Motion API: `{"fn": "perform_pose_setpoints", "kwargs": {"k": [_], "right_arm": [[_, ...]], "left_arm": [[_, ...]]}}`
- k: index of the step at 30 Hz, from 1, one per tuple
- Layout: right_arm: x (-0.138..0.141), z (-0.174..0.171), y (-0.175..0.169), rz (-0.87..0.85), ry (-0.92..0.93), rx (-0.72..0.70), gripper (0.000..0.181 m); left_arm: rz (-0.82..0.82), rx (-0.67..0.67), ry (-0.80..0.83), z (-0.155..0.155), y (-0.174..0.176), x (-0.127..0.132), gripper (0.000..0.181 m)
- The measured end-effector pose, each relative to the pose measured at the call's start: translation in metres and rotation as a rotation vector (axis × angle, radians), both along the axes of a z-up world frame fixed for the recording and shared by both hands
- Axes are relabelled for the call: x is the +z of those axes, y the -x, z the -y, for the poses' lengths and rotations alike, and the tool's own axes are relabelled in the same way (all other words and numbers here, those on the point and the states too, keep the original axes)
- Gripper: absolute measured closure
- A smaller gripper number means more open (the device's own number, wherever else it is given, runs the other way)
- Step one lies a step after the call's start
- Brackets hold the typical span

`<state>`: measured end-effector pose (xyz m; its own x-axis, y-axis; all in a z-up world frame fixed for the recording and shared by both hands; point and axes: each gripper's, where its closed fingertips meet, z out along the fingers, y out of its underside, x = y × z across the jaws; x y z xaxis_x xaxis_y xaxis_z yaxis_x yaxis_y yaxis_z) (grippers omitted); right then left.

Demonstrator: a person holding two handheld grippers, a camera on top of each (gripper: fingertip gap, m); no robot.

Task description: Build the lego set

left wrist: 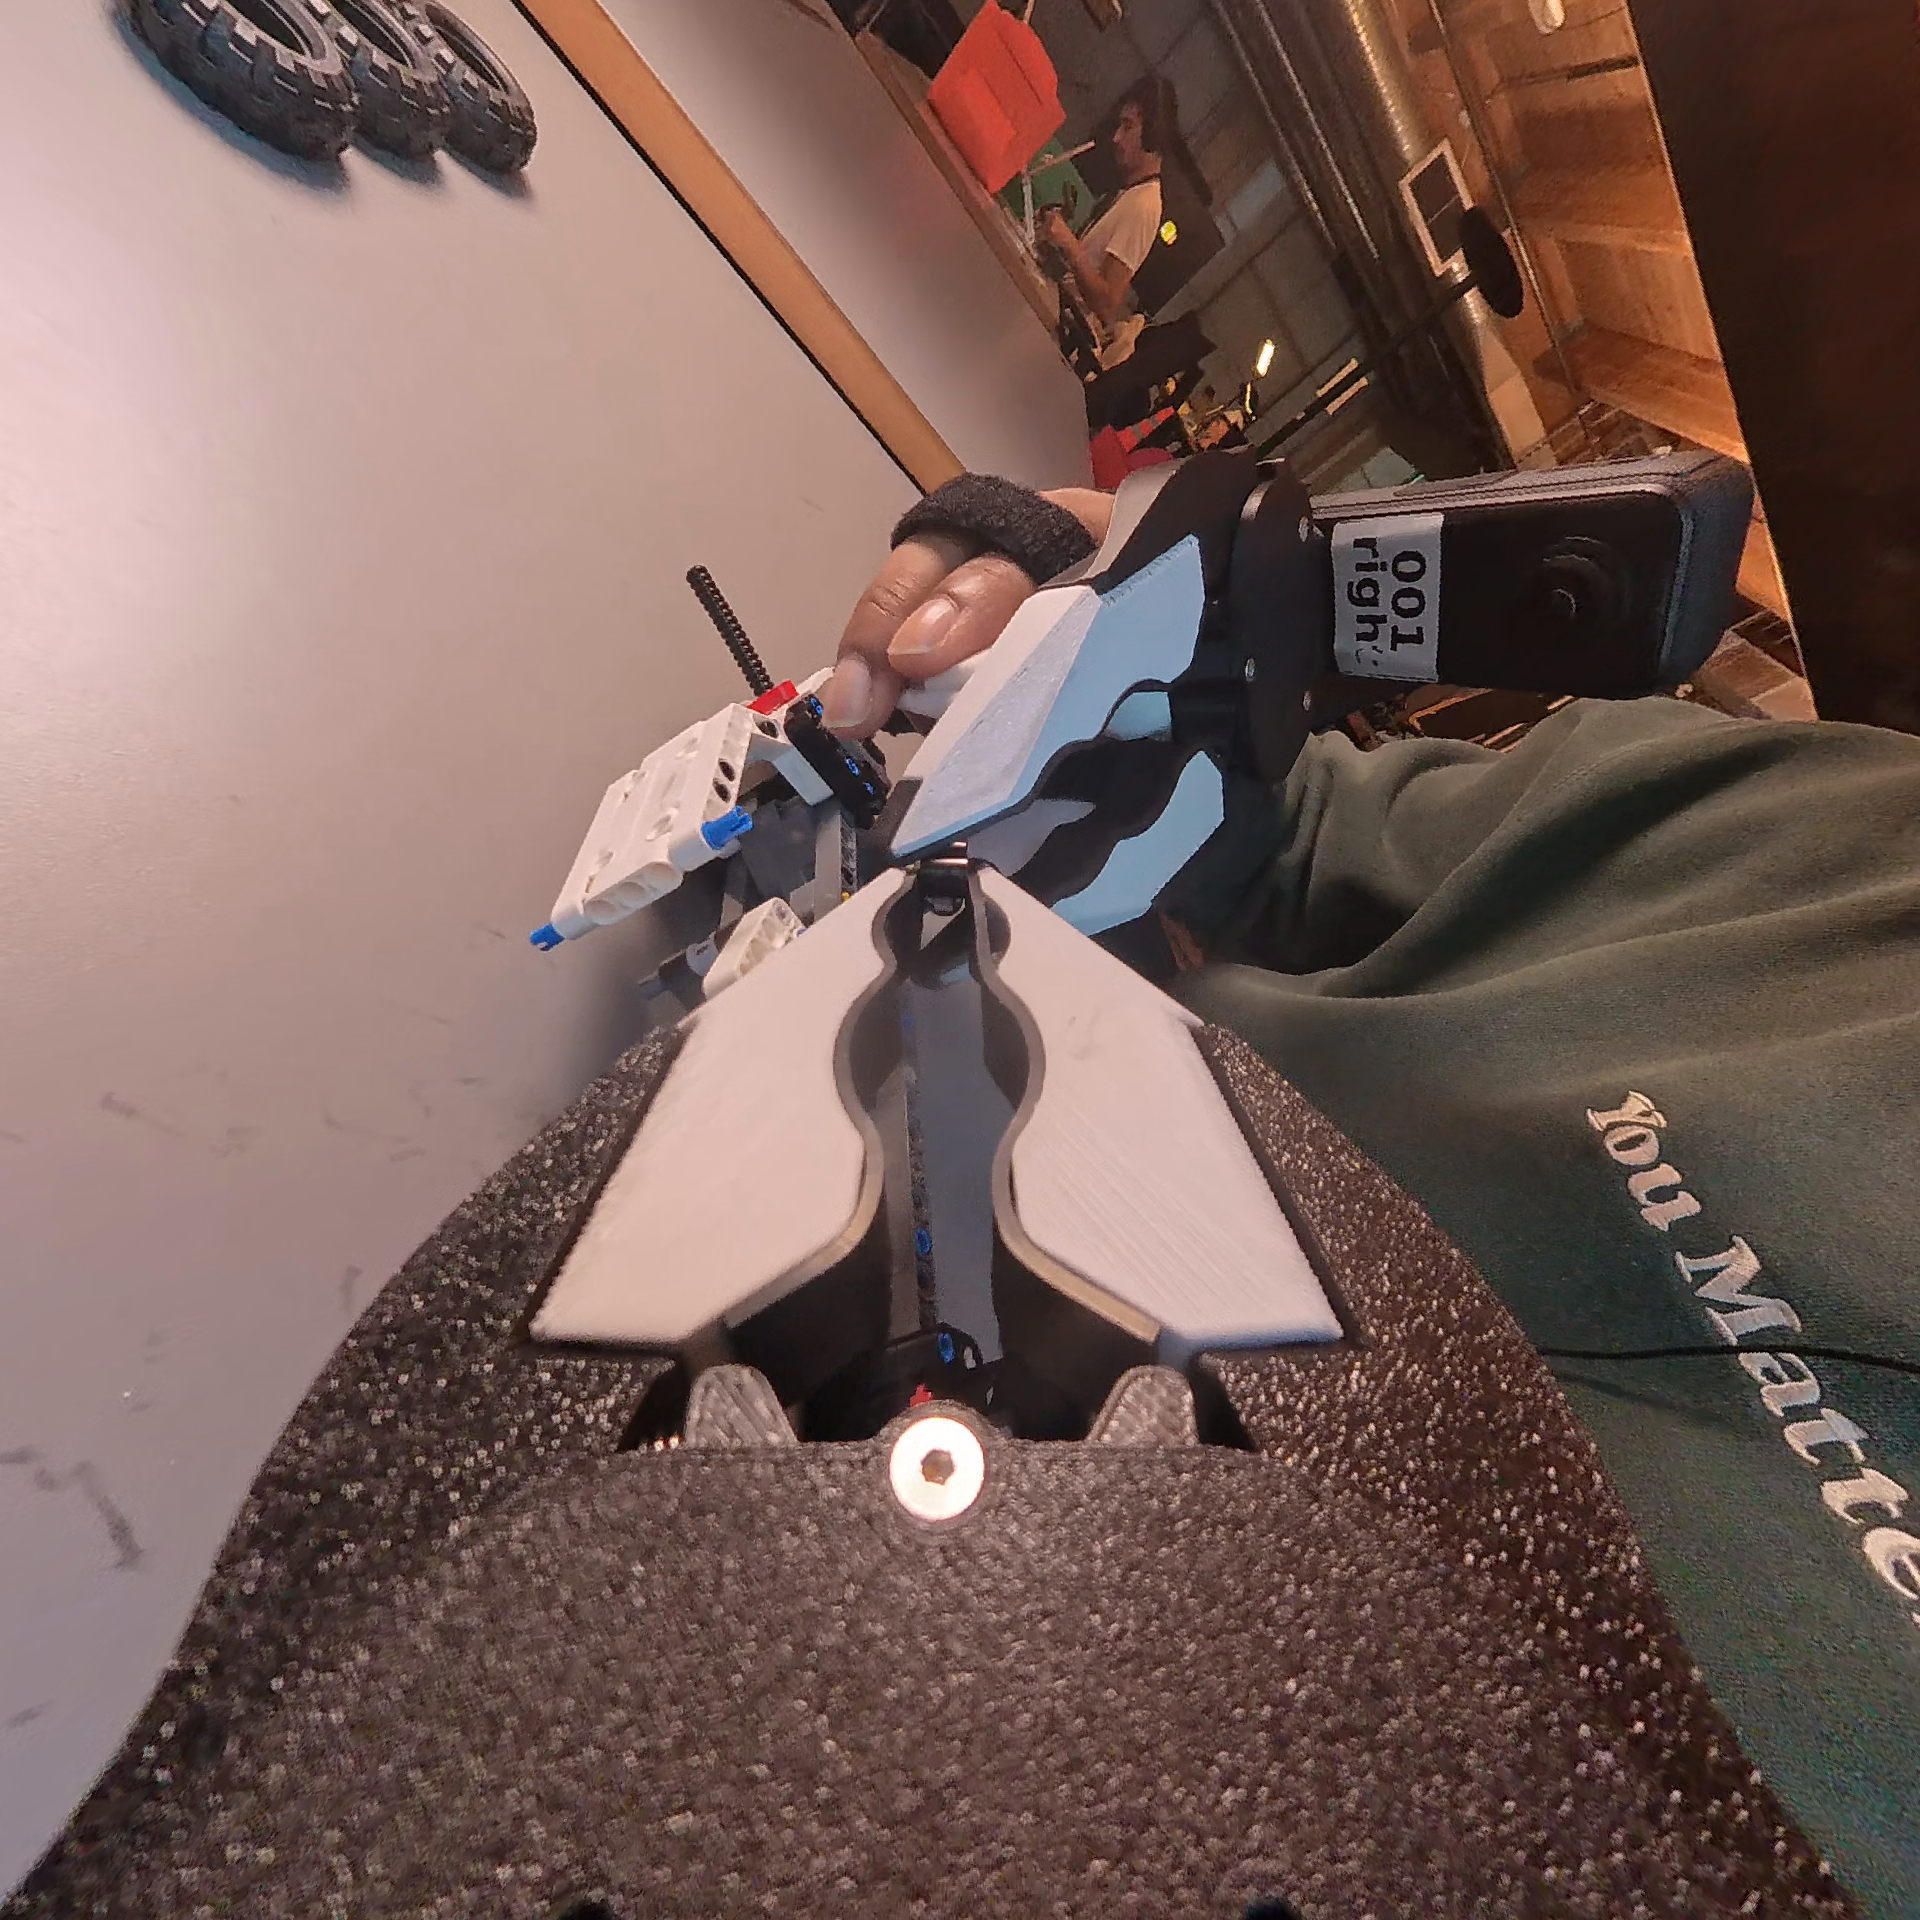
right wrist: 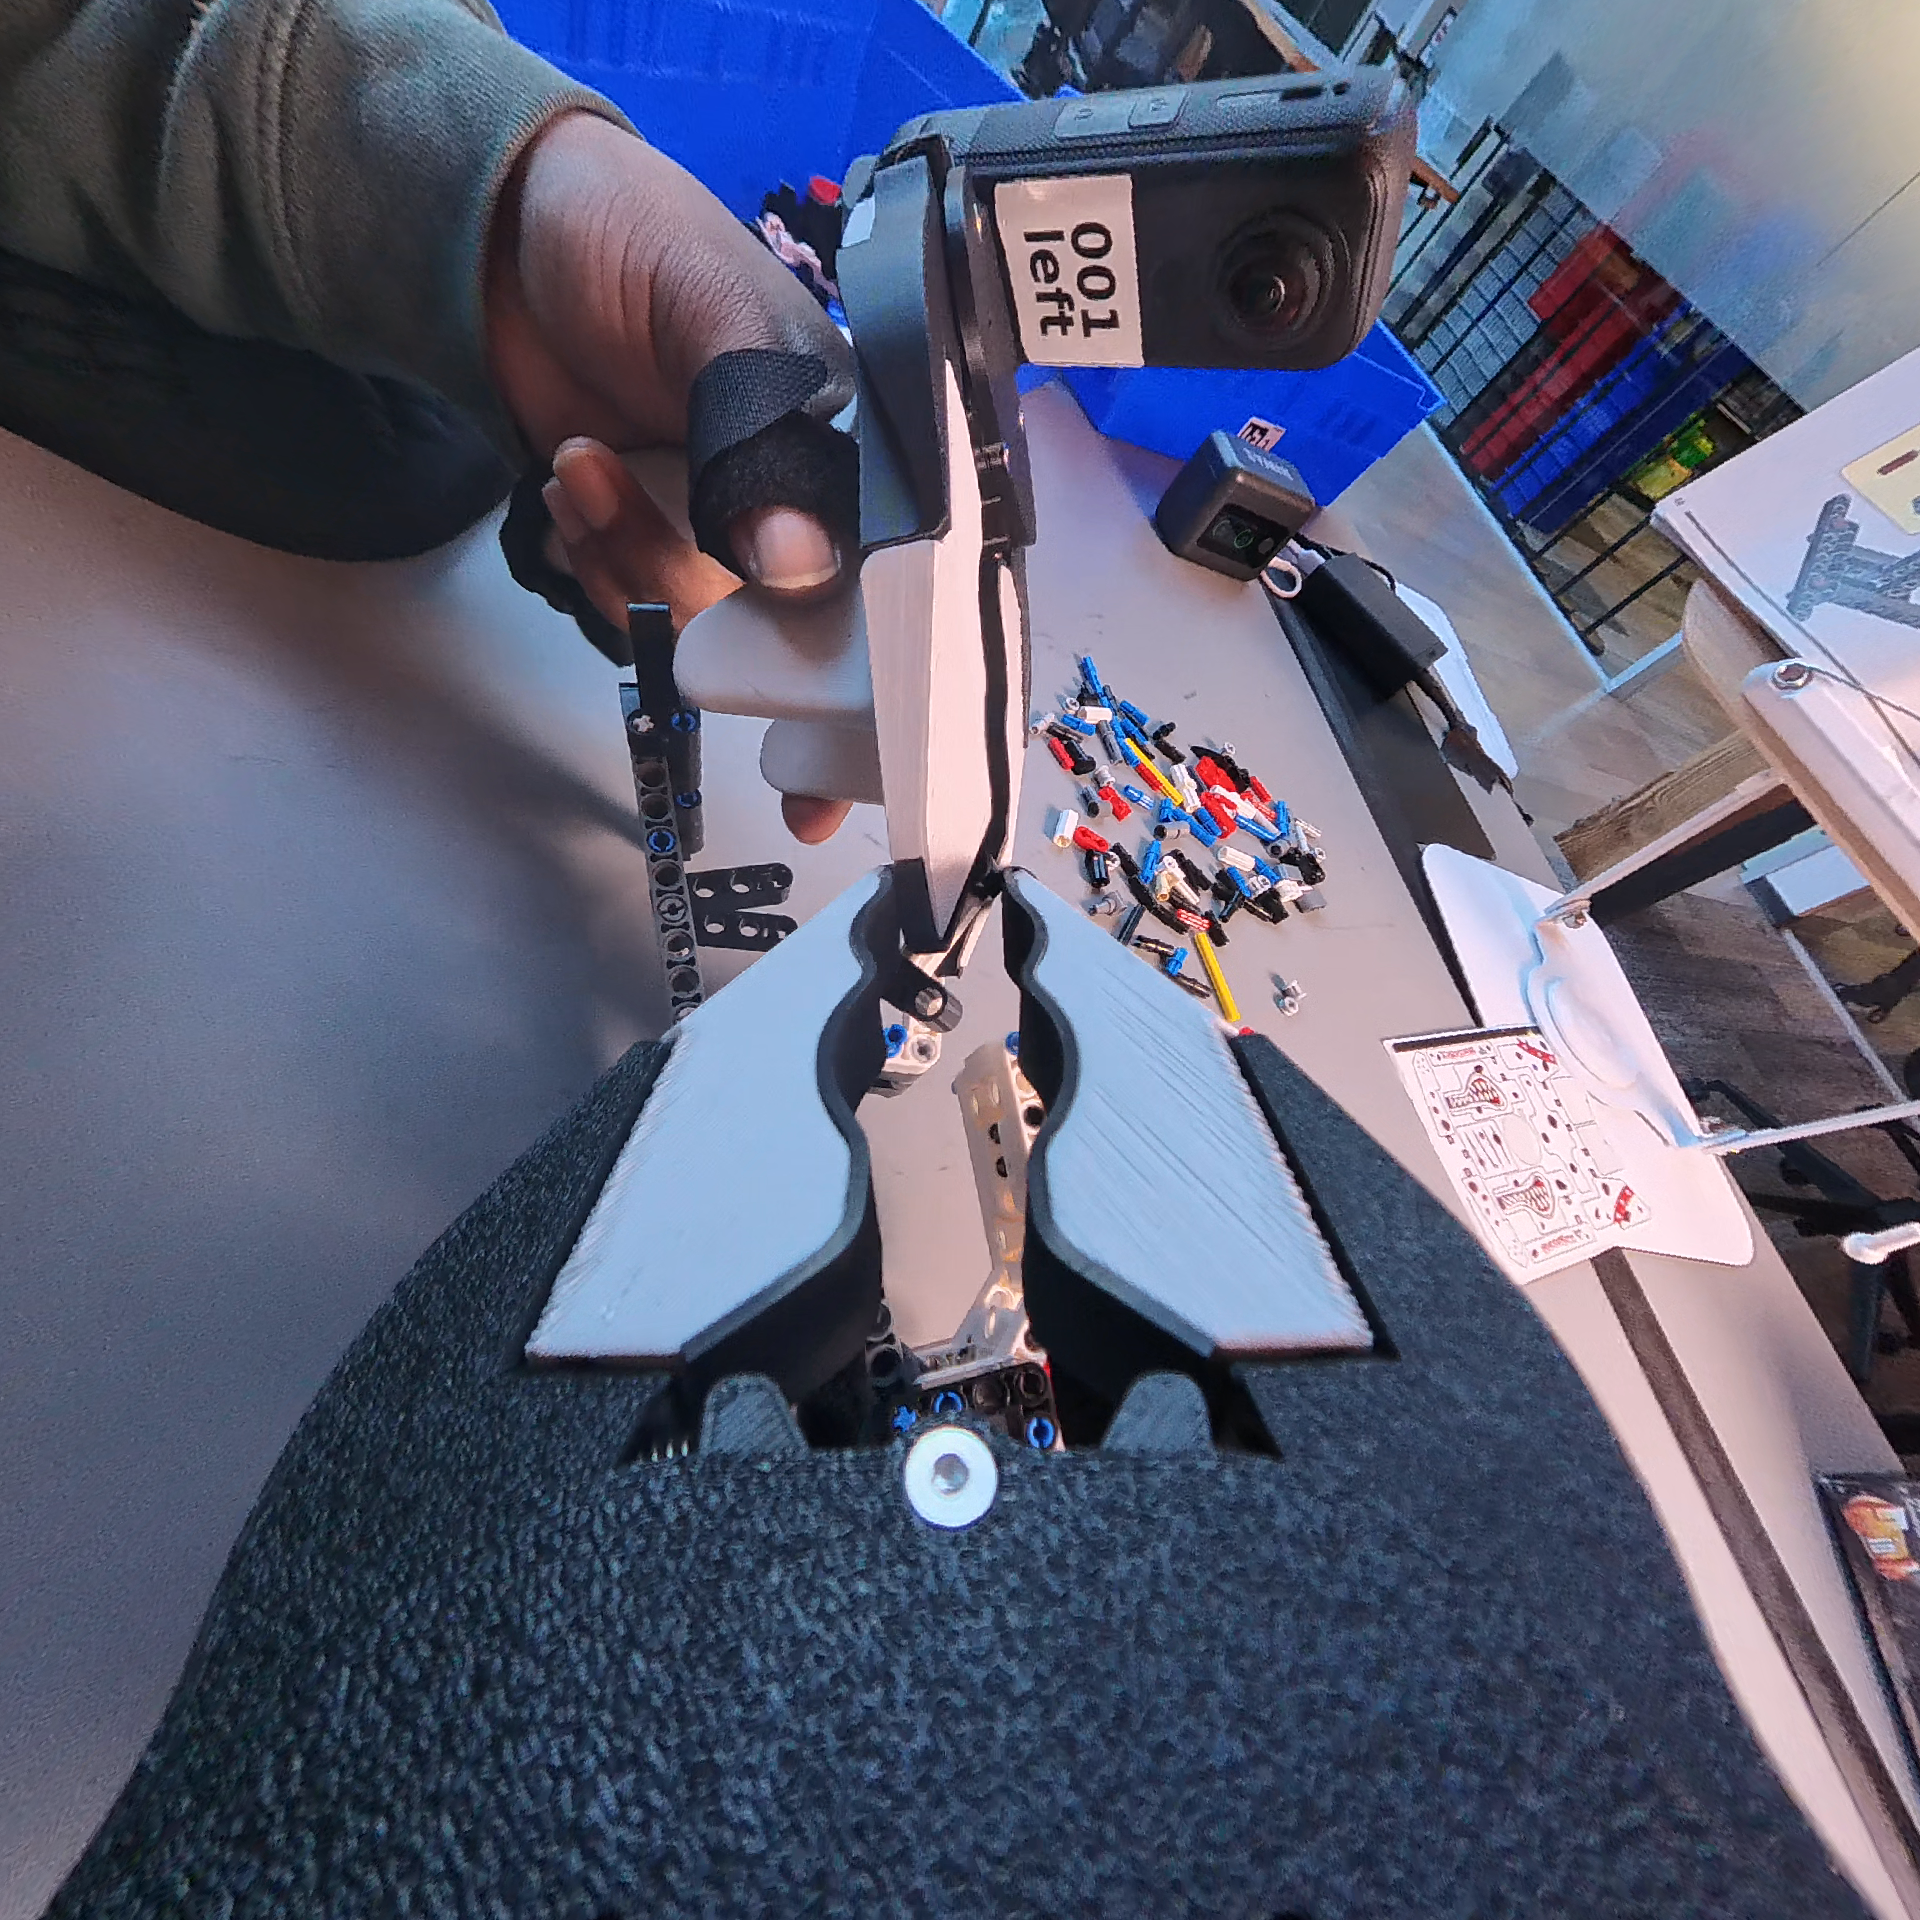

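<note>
White labels on both cameras (left wrist: 1538, 582) (right wrist: 1174, 223), green sweatshirt (left wrist: 1558, 1039) lettering (wording withheld).

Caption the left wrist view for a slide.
Both grippers, left and right, meet at the half-built lego model.

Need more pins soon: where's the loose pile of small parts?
Right wrist view, right of centre: pile of small parts on the grey table, beyond the right gripper.

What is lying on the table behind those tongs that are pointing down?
Behind the left tongs lies a loose pile of small lego pieces, blue, red, black, white and yellow, on the grey table. The tongs cover whatever lies directly behind them.
</note>
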<state>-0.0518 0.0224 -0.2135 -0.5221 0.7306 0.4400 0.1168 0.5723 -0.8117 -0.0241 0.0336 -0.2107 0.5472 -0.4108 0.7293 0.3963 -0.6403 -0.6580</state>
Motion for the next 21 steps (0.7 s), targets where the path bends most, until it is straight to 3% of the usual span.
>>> {"fn": "perform_pose_setpoints", "kwargs": {"k": [8,21], "right_arm": [[0.002,-0.004,-0.005,-0.023,0.003,-0.007,0.142],[0.008,-0.002,-0.010,-0.051,0.014,0.019,0.166]], "left_arm": [[0.103,-0.002,-0.003,0.003,0.008,0.008,0.174],[0.185,-0.026,0.009,0.006,0.011,0.011,0.173]]}}
